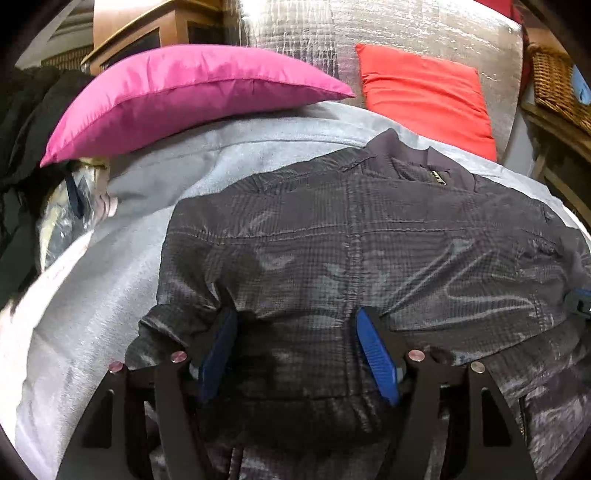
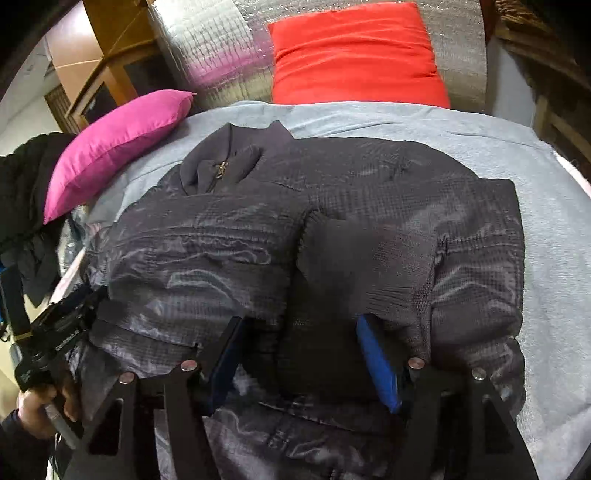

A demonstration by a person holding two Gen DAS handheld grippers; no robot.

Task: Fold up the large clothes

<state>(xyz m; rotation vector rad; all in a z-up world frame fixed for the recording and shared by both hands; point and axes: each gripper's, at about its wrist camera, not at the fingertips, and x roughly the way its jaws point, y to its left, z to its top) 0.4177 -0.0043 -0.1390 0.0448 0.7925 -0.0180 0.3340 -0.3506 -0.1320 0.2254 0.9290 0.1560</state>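
A dark grey shiny jacket [image 1: 369,240] lies on a light grey sheet [image 1: 110,266], collar and zip at the far end, sleeves folded across its front. My left gripper [image 1: 295,321] is open, its blue pads [image 1: 376,354] pressed into the jacket's near left hem, fabric bunched between them. In the right wrist view the jacket [image 2: 221,236] fills the middle. My right gripper [image 2: 299,325] is open over the near hem, with a ribbed cuff [image 2: 362,258] draped over its right finger. The left gripper [image 2: 62,332] shows at the left edge, in a hand.
A pink cushion [image 1: 177,96] lies far left and a red cushion [image 1: 424,96] leans on the silver sofa back [image 1: 406,26]. Dark clothes [image 1: 22,122] pile at left. A wooden cabinet [image 1: 147,33] stands behind, a wicker basket [image 1: 554,85] at right.
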